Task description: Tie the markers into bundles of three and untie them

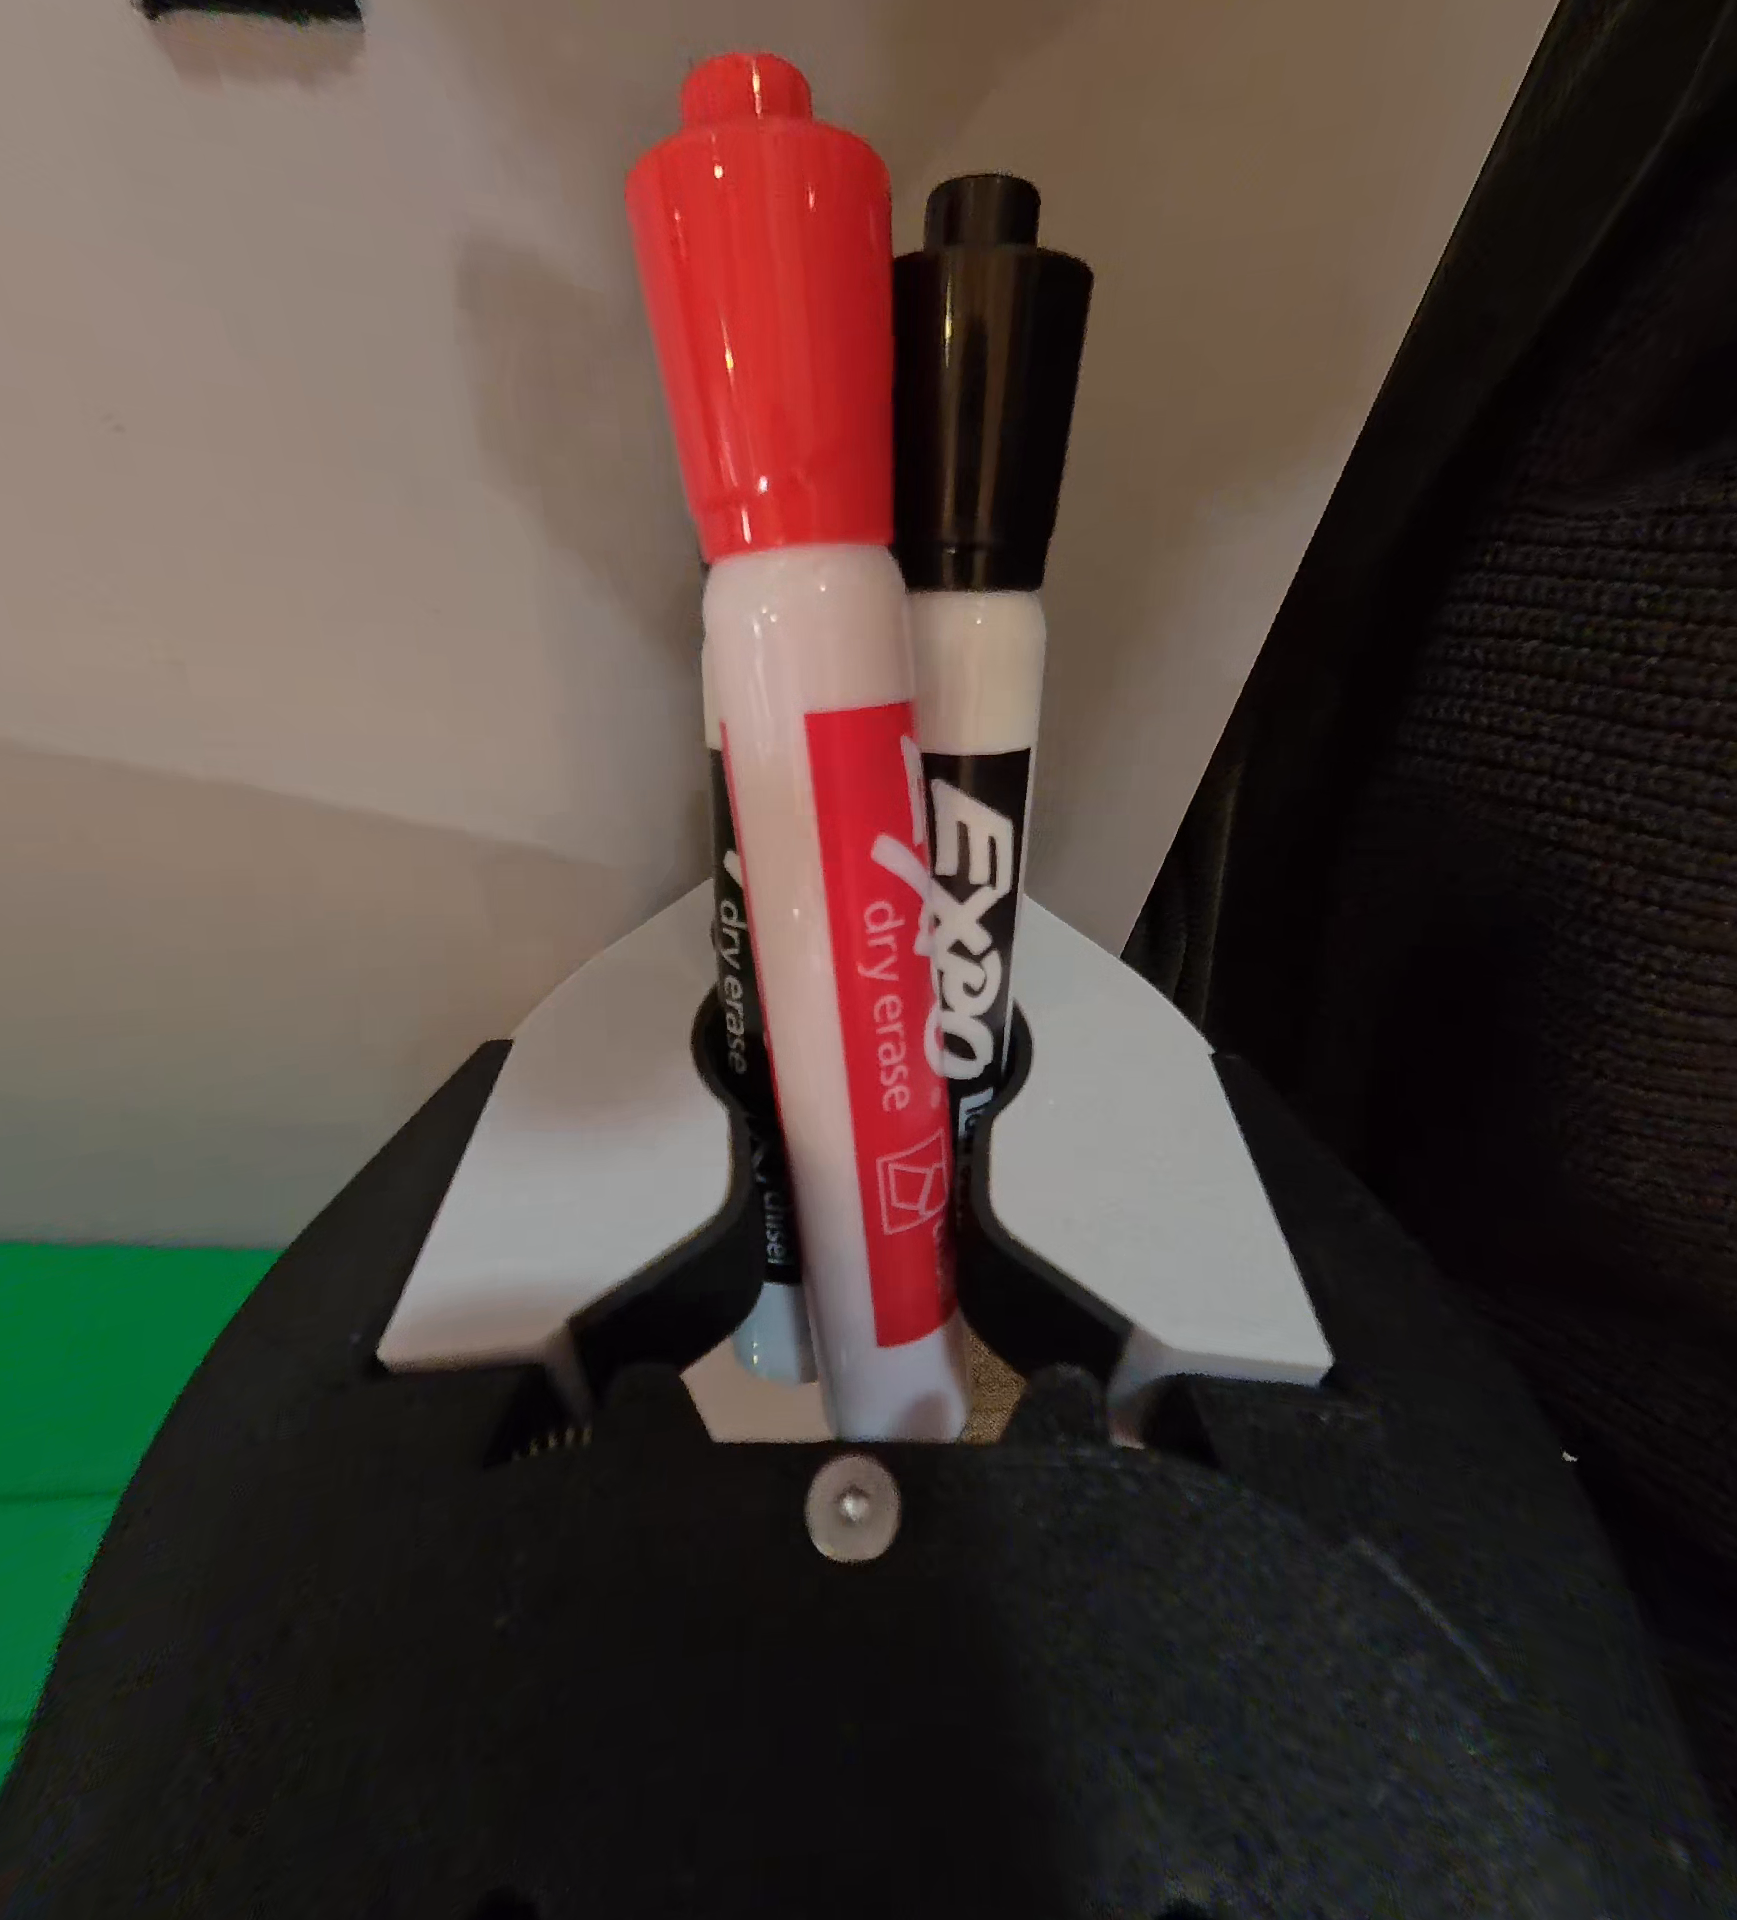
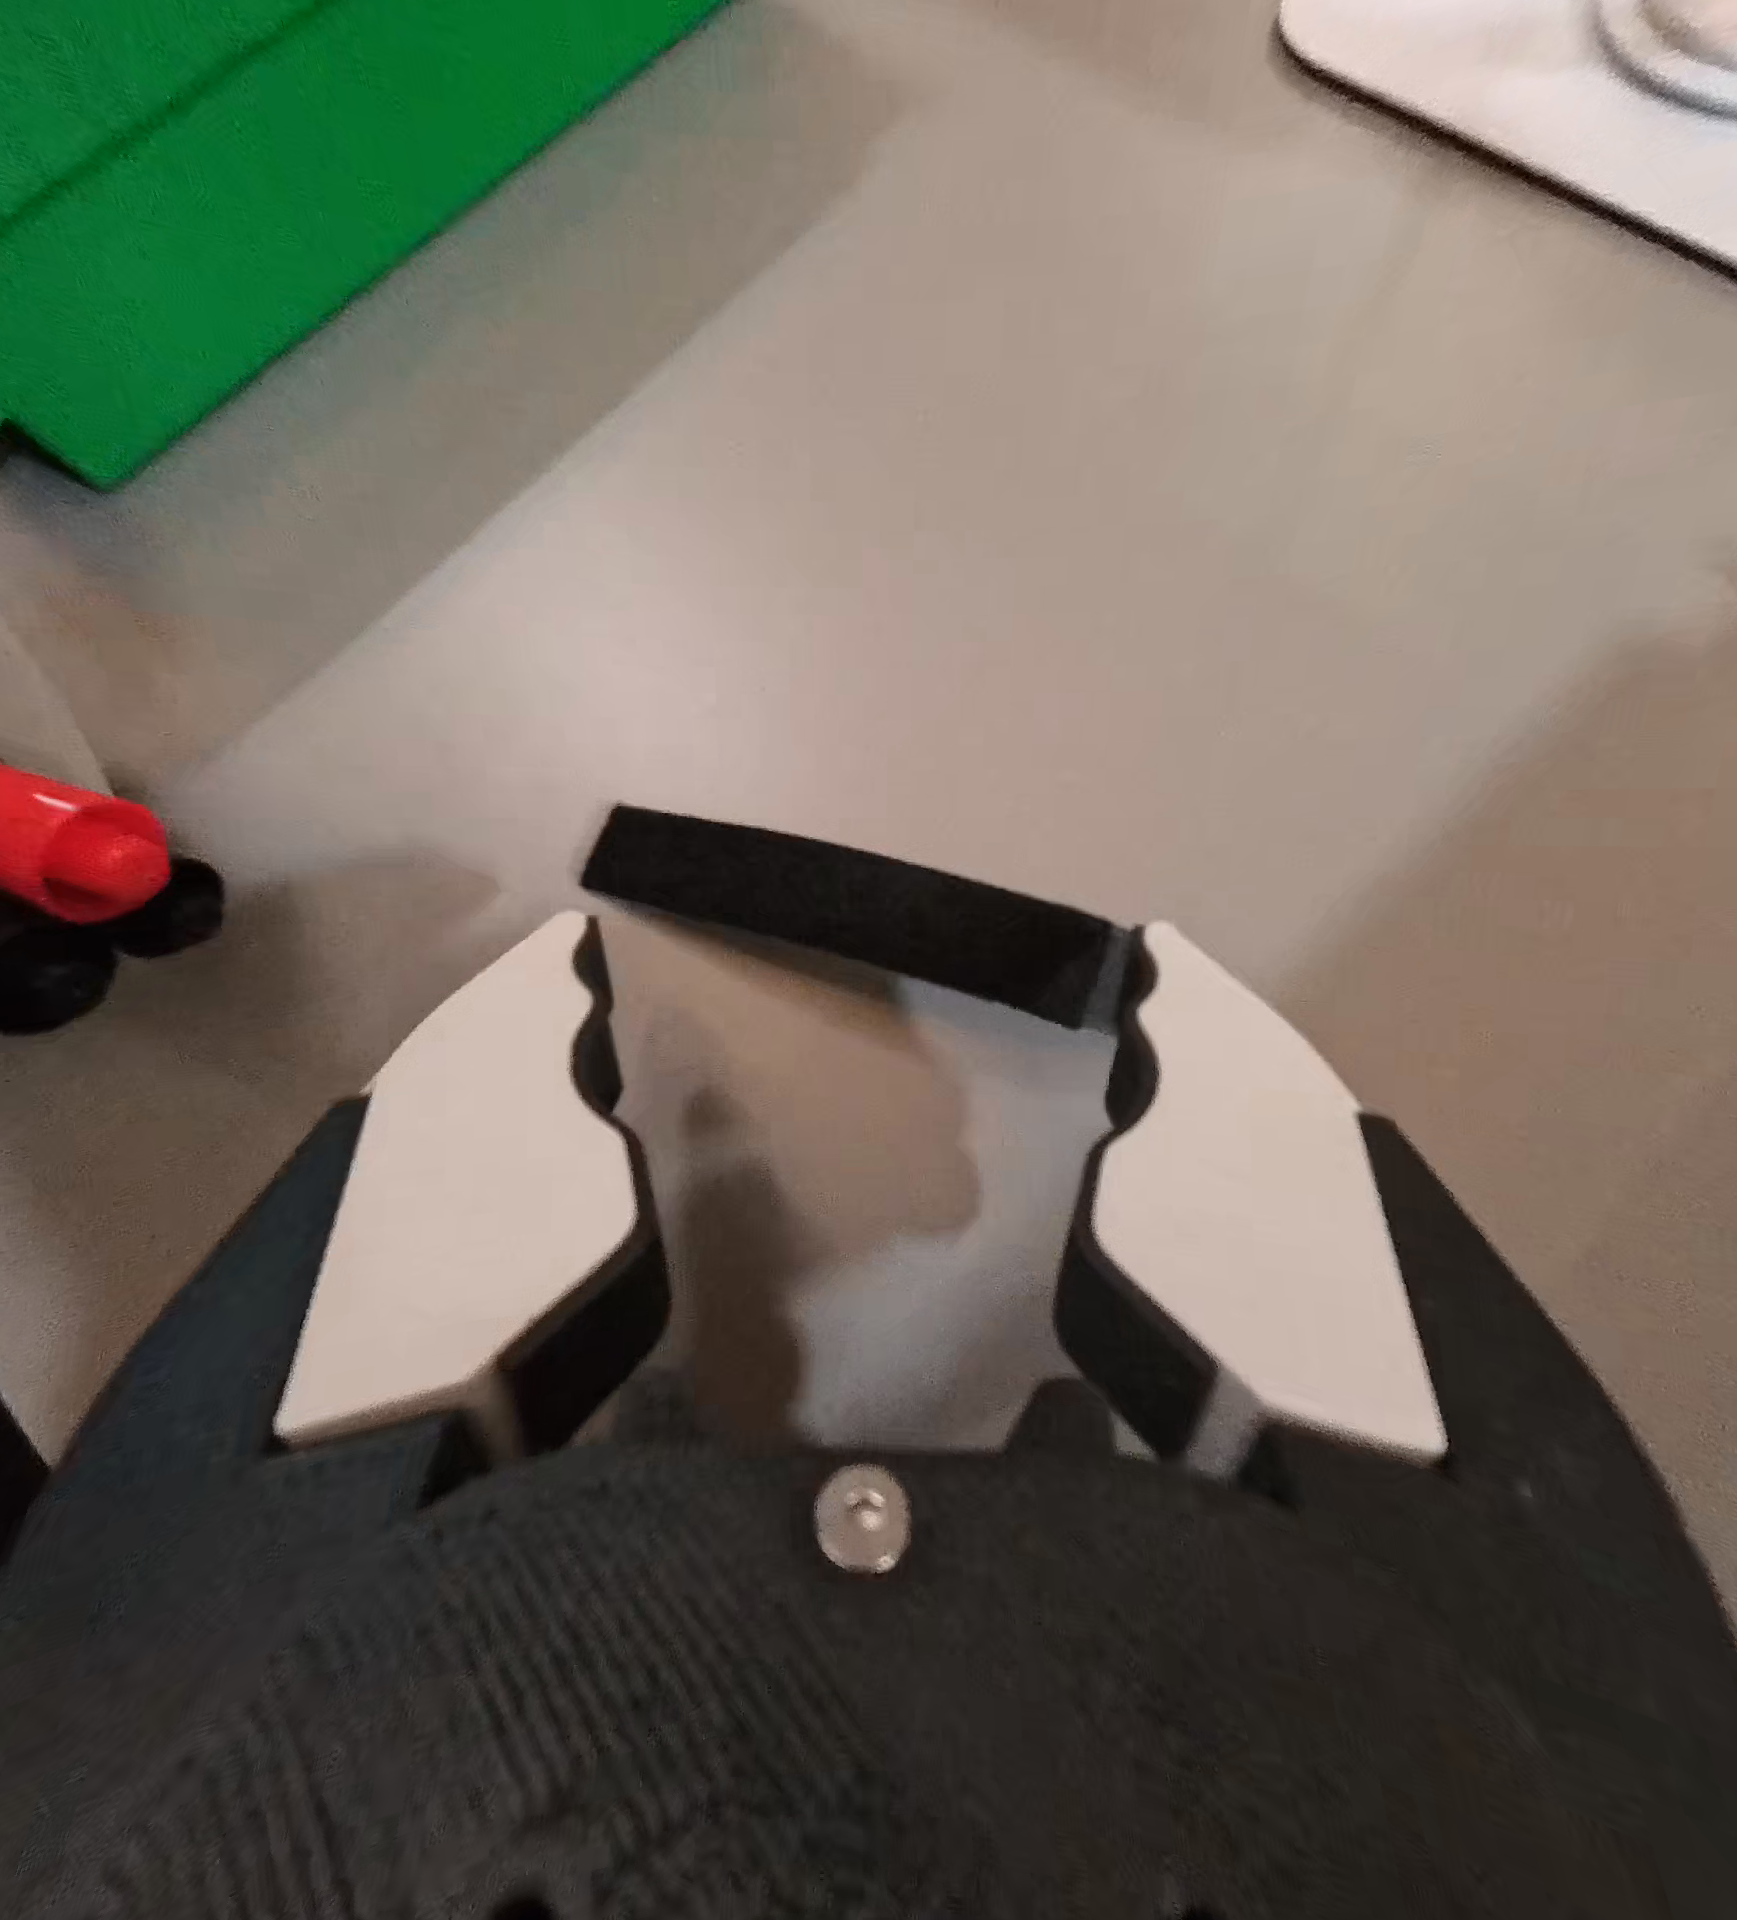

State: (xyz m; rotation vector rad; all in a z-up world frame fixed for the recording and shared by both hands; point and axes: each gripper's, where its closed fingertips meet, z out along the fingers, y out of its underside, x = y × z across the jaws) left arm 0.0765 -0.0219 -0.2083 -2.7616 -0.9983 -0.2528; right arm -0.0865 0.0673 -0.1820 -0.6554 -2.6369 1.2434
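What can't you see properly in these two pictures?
- Left wrist view: a third marker is mostly hidden behind the red marker and black marker held by the left tongs.
- Right wrist view: the black strip is blurred; whether the open right tongs touch it is unclear.
- Right wrist view: the white mat and green object are cut off by the edges.
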